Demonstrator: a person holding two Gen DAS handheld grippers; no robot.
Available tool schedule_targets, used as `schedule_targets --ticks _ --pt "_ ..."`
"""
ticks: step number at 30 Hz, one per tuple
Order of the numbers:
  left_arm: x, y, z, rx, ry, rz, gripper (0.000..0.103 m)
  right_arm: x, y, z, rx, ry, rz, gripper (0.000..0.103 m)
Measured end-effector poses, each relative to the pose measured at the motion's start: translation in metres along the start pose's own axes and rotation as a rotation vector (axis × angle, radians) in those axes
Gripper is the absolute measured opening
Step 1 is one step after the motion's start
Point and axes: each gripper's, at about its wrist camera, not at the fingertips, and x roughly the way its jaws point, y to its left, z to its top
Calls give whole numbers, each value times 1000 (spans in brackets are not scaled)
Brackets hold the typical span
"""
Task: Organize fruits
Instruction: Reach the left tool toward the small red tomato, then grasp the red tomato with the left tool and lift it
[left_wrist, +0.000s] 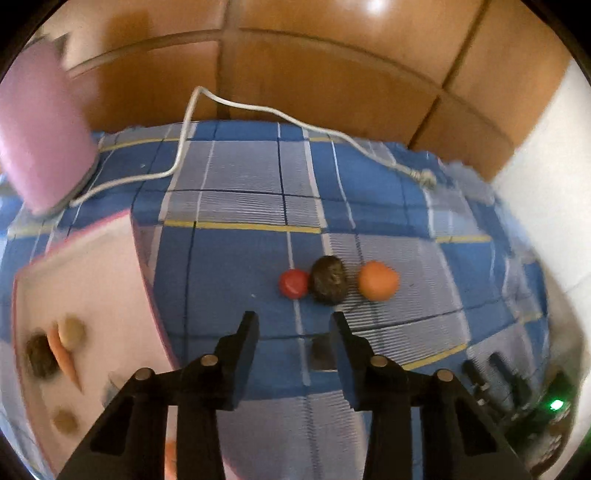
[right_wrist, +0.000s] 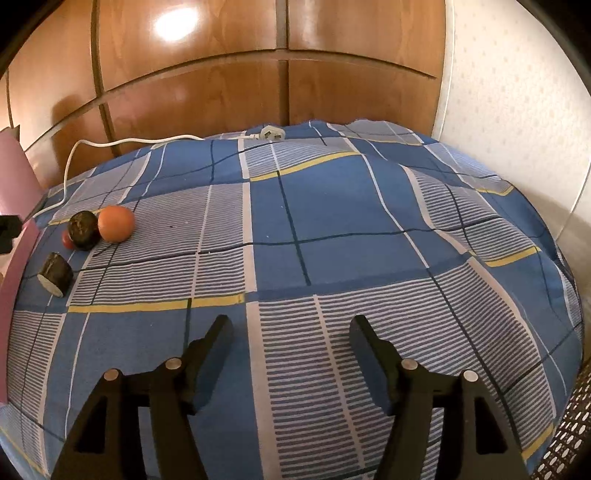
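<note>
On the blue checked cloth (left_wrist: 229, 266) a small red fruit (left_wrist: 293, 282), a dark rough-skinned fruit (left_wrist: 328, 280) and an orange (left_wrist: 378, 280) lie in a touching row. My left gripper (left_wrist: 293, 321) hovers just short of them, open, its pads touching nothing. A dark cut piece (left_wrist: 321, 352) shows on the cloth in the gap below its fingers. The right wrist view has the same orange (right_wrist: 115, 223), dark fruit (right_wrist: 84, 229), red fruit (right_wrist: 67, 239) and cut piece (right_wrist: 55, 275) at far left. My right gripper (right_wrist: 290, 325) is open over bare cloth.
A white tray with a pink rim (left_wrist: 92, 258) at the left holds a carrot (left_wrist: 64, 354) and several brownish pieces. A pink cylinder (left_wrist: 40, 129) stands behind it. A white cable (left_wrist: 258, 109) with a plug (right_wrist: 272, 133) crosses the far edge below wooden panels (right_wrist: 221, 92).
</note>
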Motion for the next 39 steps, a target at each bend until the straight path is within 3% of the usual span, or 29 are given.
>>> schedule_targets --ticks 5,18,27,32,39 --pt "24 -6 3 214 63 15 41 1 -2 0 -1 -5 11 70" --pt "68 -17 23 370 117 23 42 2 0 0 -3 -8 12 72" --pt "82 -21 28 365 112 -18 41 3 1 -2 -7 -9 11 72" --pt "83 -20 31 363 114 -25 26 4 2 0 -18 1 9 72" --pt "69 -15 23 306 70 -25 25 5 2 -2 -23 -8 6 72"
